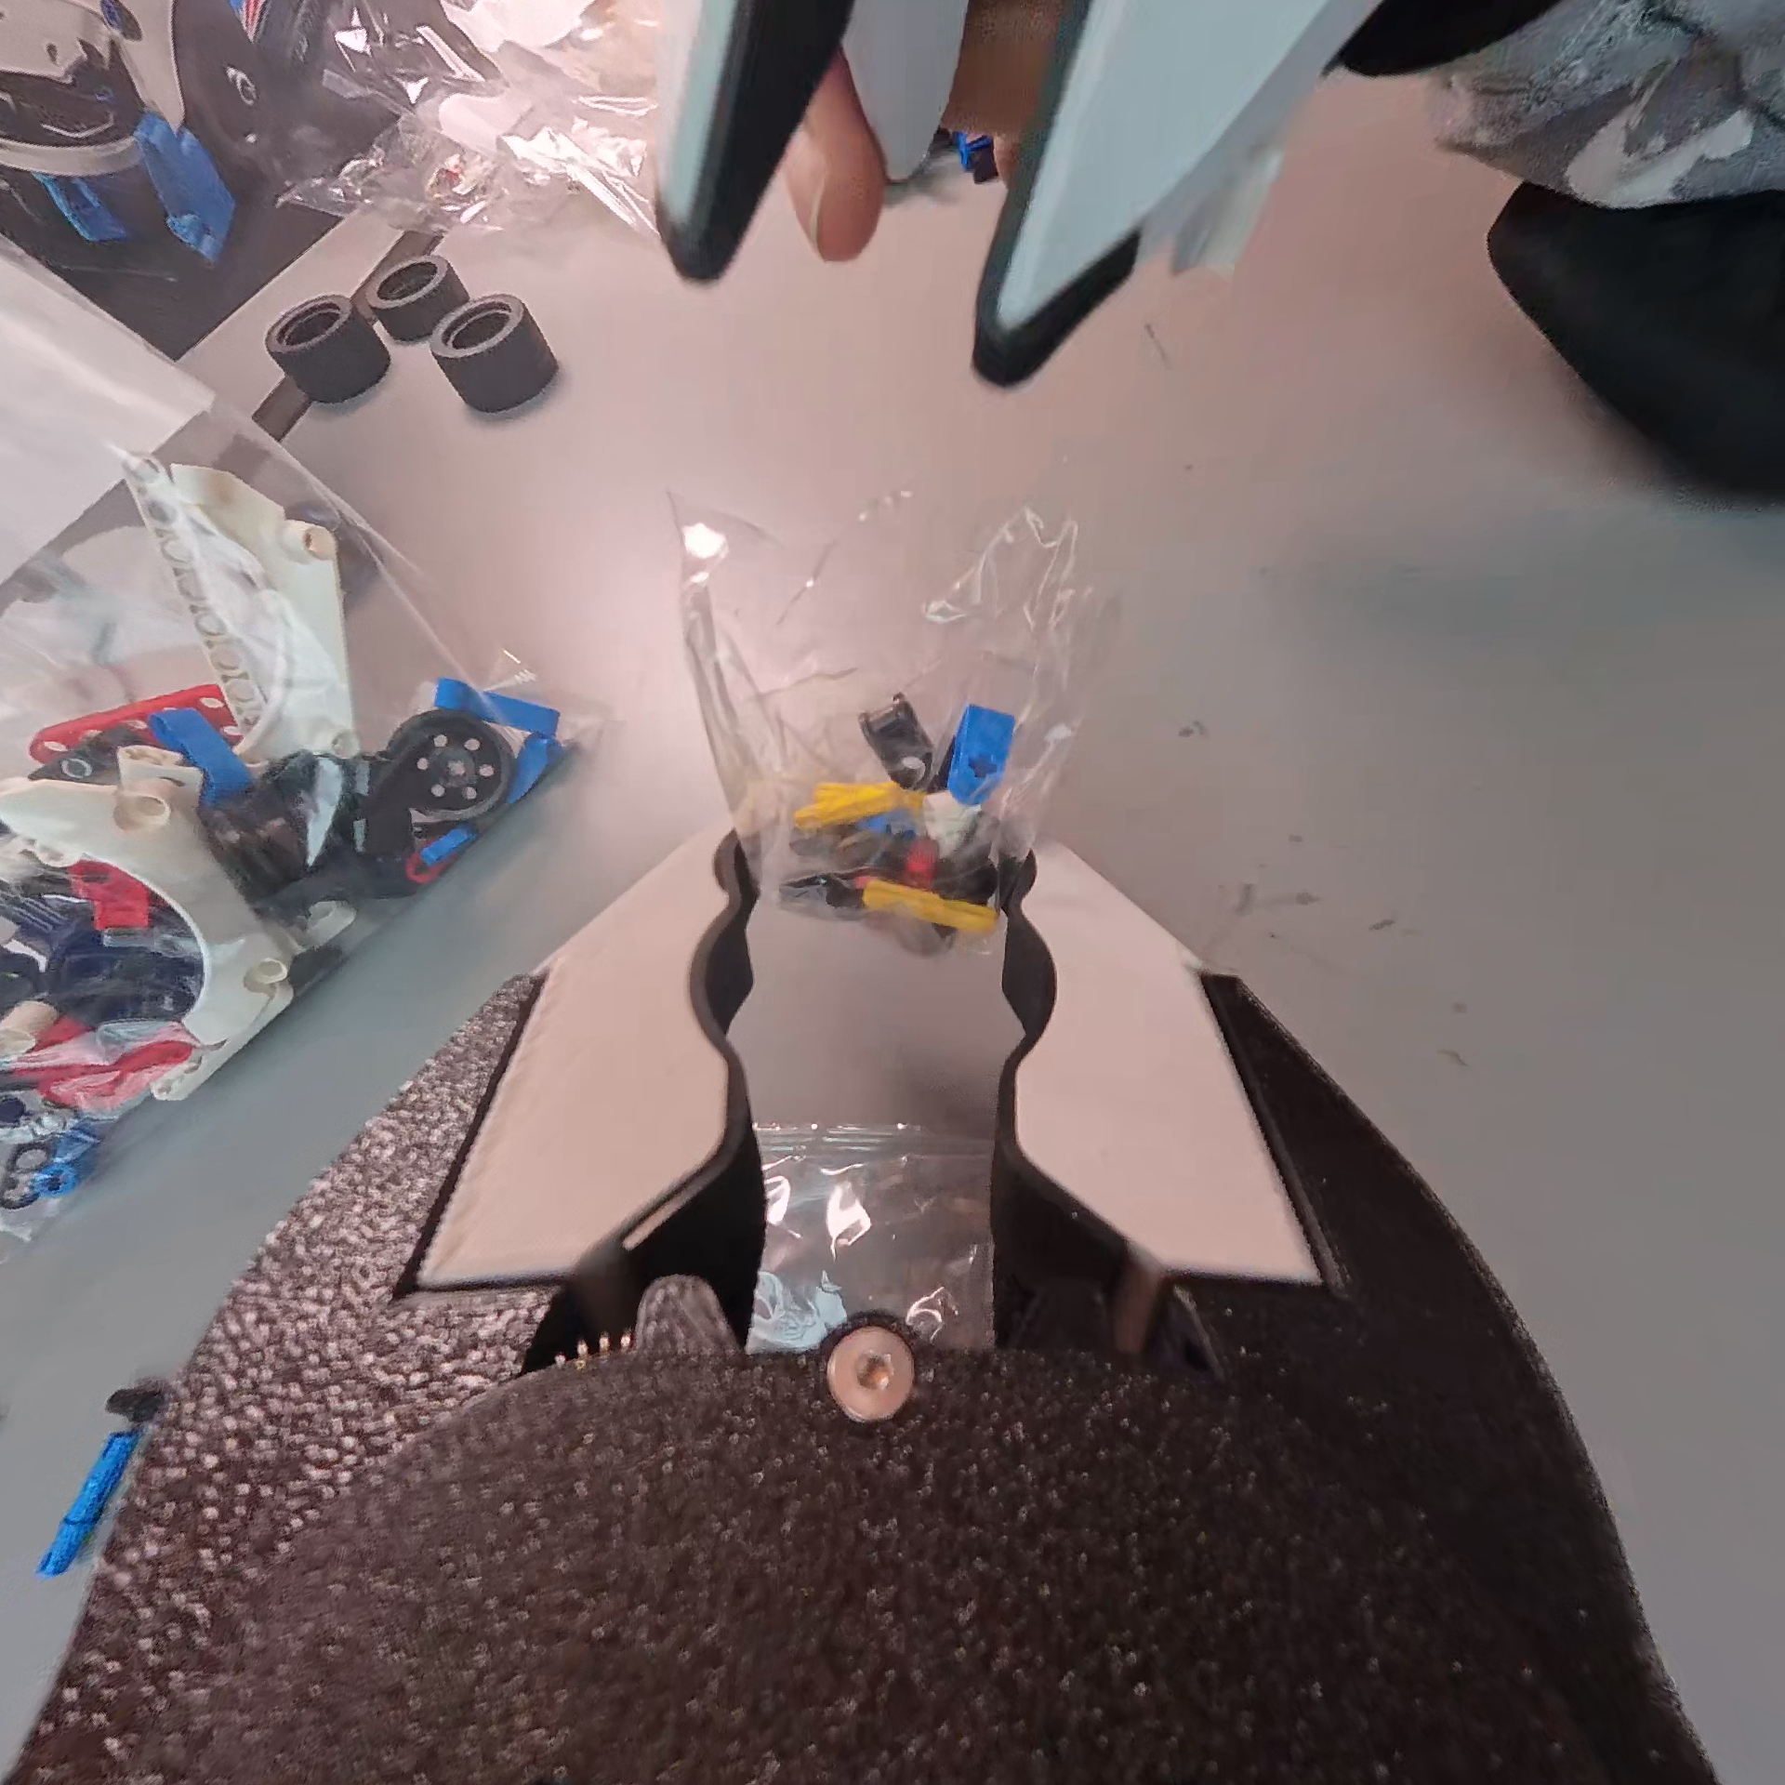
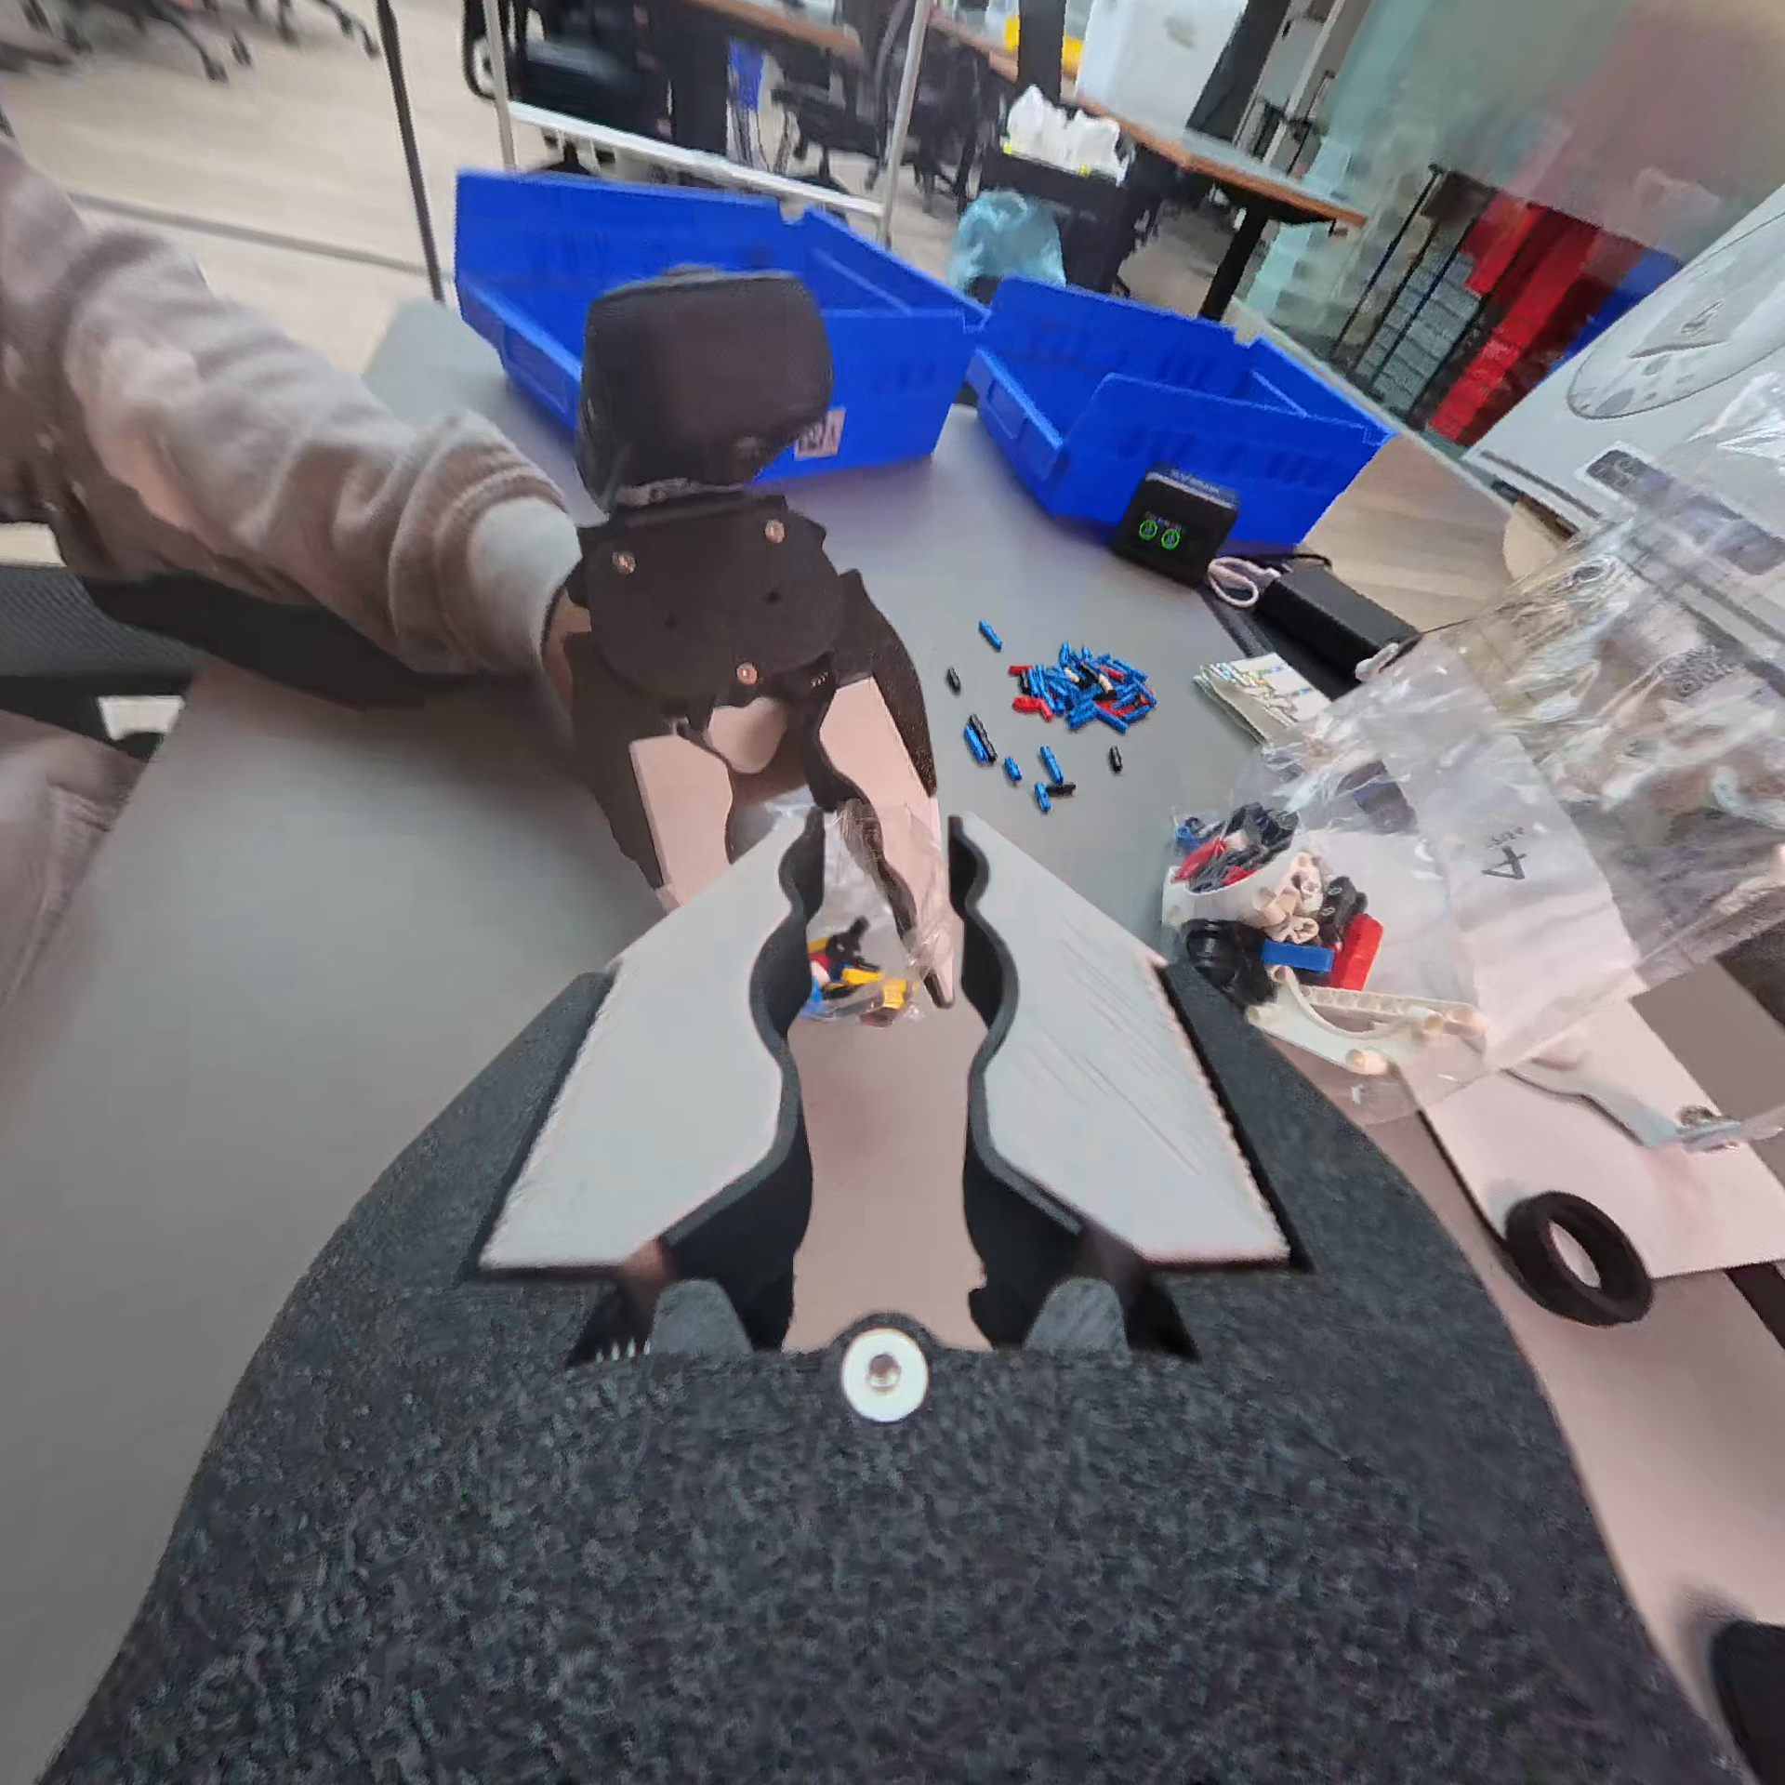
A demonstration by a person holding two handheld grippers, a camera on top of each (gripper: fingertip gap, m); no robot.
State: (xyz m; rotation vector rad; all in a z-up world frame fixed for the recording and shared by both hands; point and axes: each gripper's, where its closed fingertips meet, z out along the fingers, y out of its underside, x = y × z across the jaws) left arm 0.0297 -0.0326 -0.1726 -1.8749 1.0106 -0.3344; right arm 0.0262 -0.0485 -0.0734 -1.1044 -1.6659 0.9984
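Left claw (image 1: 874, 860): partly closed; its two tips appear to pinch the lower part of the small clear bag (image 1: 889, 773), which stands upright between them.
Small clear bag: holds yellow, blue, black and red pieces bunched at its base; the crumpled top rises just beyond the left claw's tips.
Flat empty bag (image 1: 869, 1227): lies on the worktop (image 1: 1352, 773) under the left claw, seen through the gap between its fingers.
Right claw (image 2: 874, 850): wide and empty, facing the left claw; the small clear bag (image 2: 869, 927) hangs just past its tips, not touching them.
Large parts bag (image 2: 1352, 918): to the right of the right claw, resting on the worktop, filled with white, black, red and blue pieces.
Three black tyres (image 1: 415, 333): well to the left of and beyond the left claw, grouped closely.
Loose pins (image 2: 1082, 686): mostly blue, scattered beyond the right claw, behind the left claw.
Blue bins (image 2: 715, 290): farthest back, at the worktop's far edge.
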